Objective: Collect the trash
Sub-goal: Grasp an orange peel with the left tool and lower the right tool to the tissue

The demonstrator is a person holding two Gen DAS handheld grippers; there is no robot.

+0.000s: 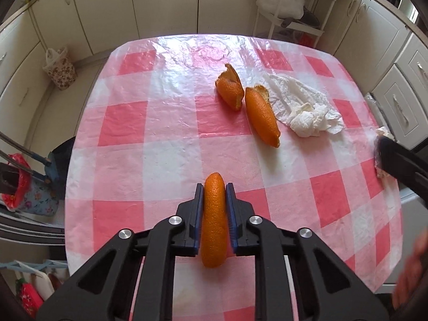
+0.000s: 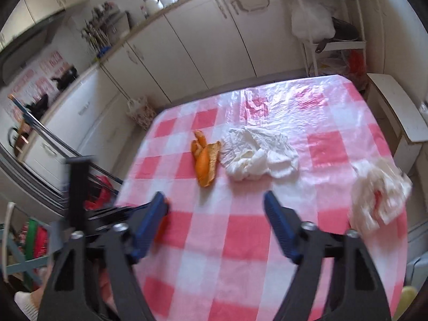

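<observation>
My left gripper (image 1: 214, 190) is shut on an orange peel strip (image 1: 213, 224) and holds it above the pink checked tablecloth (image 1: 171, 139). Two more orange peels (image 1: 260, 115) lie further back on the table, next to a crumpled white tissue (image 1: 305, 107). In the right wrist view my right gripper (image 2: 215, 200) is open and empty above the table. The peels (image 2: 204, 160) and the tissue (image 2: 256, 152) lie beyond it. Another crumpled wrapper with red marks (image 2: 379, 192) lies at the table's right edge. The left gripper with its peel (image 2: 161, 227) shows blurred at the left.
White kitchen cabinets (image 2: 203, 42) run behind the table. A white shelf rack (image 1: 294, 5) with bags stands at the back right. A patterned bag (image 1: 60, 68) sits on the floor at the left. A red bag (image 1: 16, 176) hangs at the left edge.
</observation>
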